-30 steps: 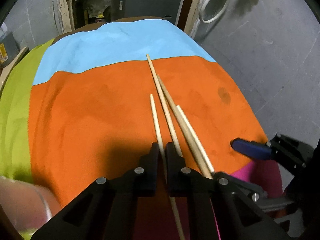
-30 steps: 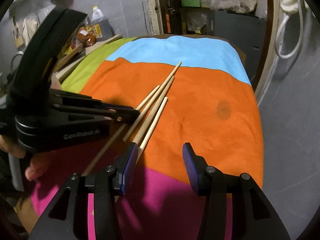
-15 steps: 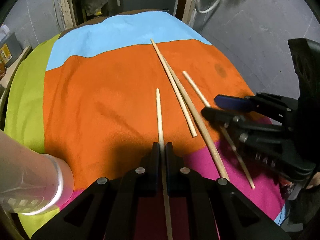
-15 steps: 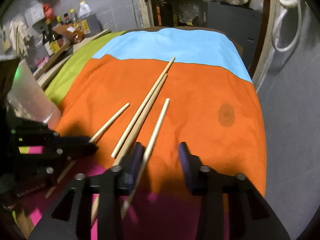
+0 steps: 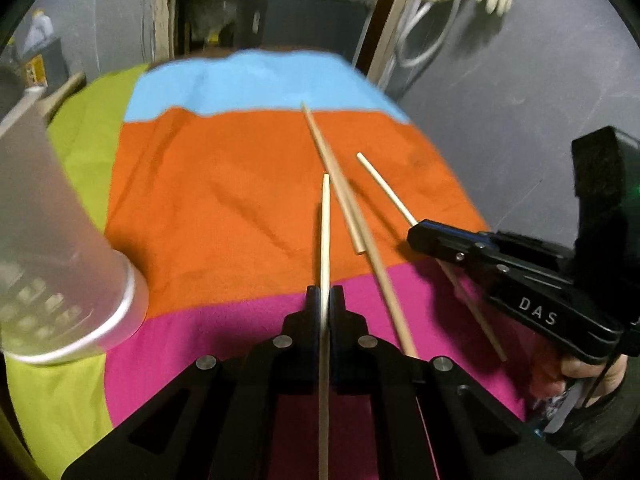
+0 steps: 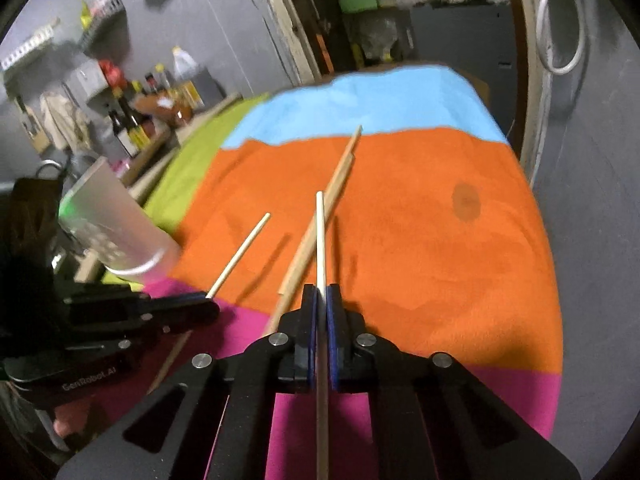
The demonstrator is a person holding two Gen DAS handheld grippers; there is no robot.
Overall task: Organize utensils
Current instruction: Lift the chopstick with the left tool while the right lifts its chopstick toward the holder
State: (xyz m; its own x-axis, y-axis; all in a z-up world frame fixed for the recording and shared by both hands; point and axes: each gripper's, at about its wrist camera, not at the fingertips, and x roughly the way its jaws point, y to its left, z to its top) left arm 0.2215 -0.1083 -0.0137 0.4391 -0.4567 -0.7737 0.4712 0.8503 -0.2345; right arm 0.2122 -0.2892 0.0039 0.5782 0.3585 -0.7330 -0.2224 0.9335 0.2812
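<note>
- My left tongs (image 5: 325, 300) are clamped narrow on one pale chopstick (image 5: 325, 240), which runs straight ahead between the jaws.
- My right tongs (image 6: 321, 300) pinch a second chopstick (image 6: 320, 248) the same way; I'd guess one stick per hand so the pair can be dropped in together.
- Two more chopsticks (image 5: 352, 216) lie crossed on the striped cloth of the counter (image 5: 224, 200), between both tongs and just ahead.
- A frosted cup (image 5: 52, 264) stands left of my left tongs; I cannot tell what is inside, though it looks the likely holder.
</note>
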